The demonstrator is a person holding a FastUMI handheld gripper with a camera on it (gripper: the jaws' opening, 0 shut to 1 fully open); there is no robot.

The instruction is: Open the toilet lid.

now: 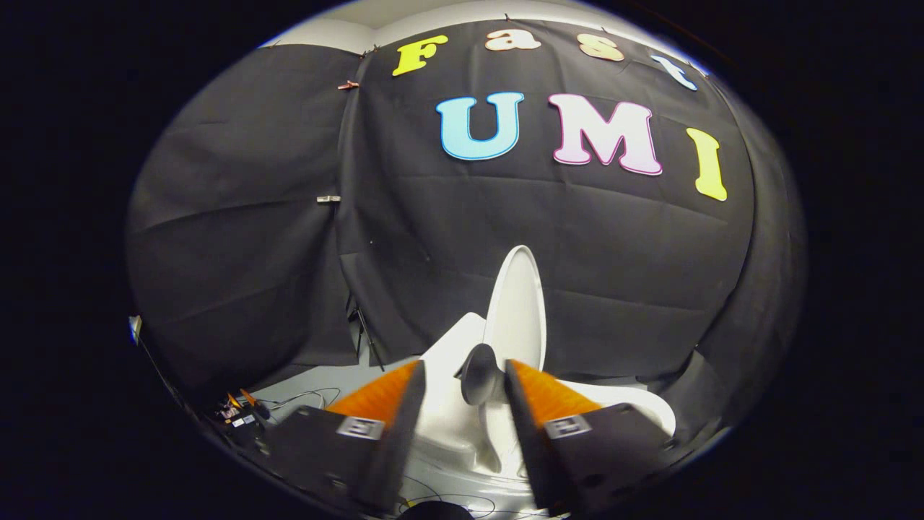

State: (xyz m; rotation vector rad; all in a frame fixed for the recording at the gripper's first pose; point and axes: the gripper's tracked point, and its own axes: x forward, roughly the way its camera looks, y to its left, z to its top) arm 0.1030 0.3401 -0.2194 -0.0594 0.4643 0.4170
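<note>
Your gripper [464, 375] is open, fingers spread, nothing clamped. Toilet lid [515, 307] is already raised, standing near upright just beyond the fingertips at 12 o'clock. Toilet [451, 415] body sits between the fingers. Dark round knob [480, 373] in the gap, beside the right finger; contact unclear. Cables [242, 413] on the floor at 9 o'clock.

Gripper [464, 379] fingers spread apart, nothing clamped. Tips sit low in front of the toilet lid [517, 307], one finger either side of its base.
</note>
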